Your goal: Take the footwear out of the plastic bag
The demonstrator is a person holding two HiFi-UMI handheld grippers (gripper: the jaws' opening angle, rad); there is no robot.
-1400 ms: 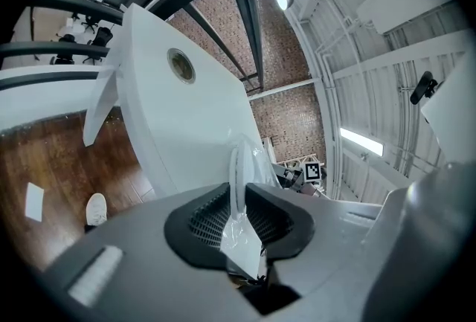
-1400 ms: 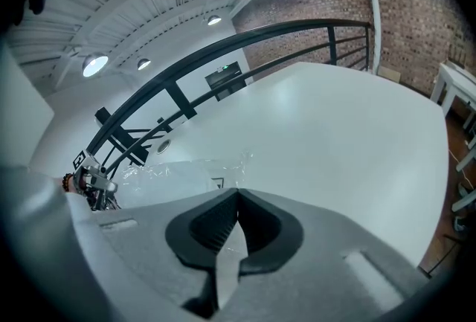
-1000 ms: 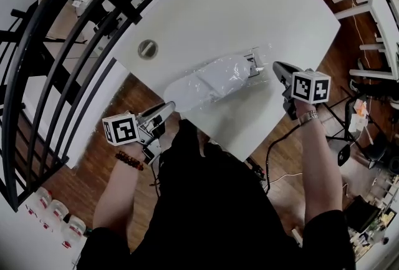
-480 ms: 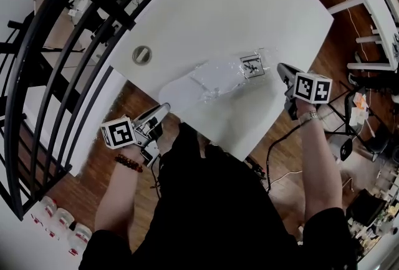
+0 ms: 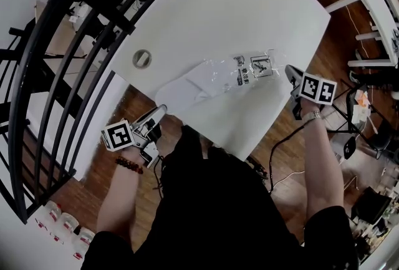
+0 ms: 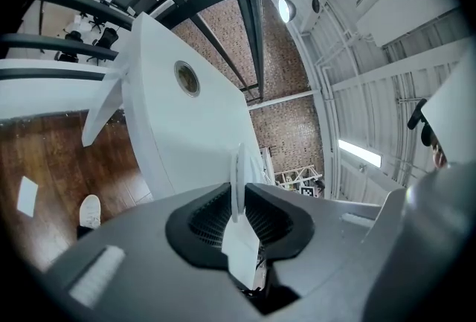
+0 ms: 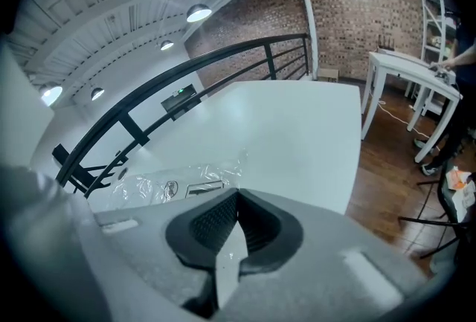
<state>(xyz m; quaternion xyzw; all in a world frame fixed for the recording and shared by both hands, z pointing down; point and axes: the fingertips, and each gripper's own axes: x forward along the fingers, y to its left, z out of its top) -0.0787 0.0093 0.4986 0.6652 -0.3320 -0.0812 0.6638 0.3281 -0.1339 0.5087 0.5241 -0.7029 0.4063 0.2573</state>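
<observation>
One grommet (image 5: 141, 58) beyond footwear (image 5: 181, 89), plastic bag (image 5: 246, 69)

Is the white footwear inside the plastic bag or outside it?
Mostly outside: the white footwear lies bare on the table beside the flat plastic bag. Whether one end sits in the bag's mouth, cannot tell.

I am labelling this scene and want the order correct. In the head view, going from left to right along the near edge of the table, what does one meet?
left gripper → white footwear → clear plastic bag → right gripper → white rack beyond the table
</observation>
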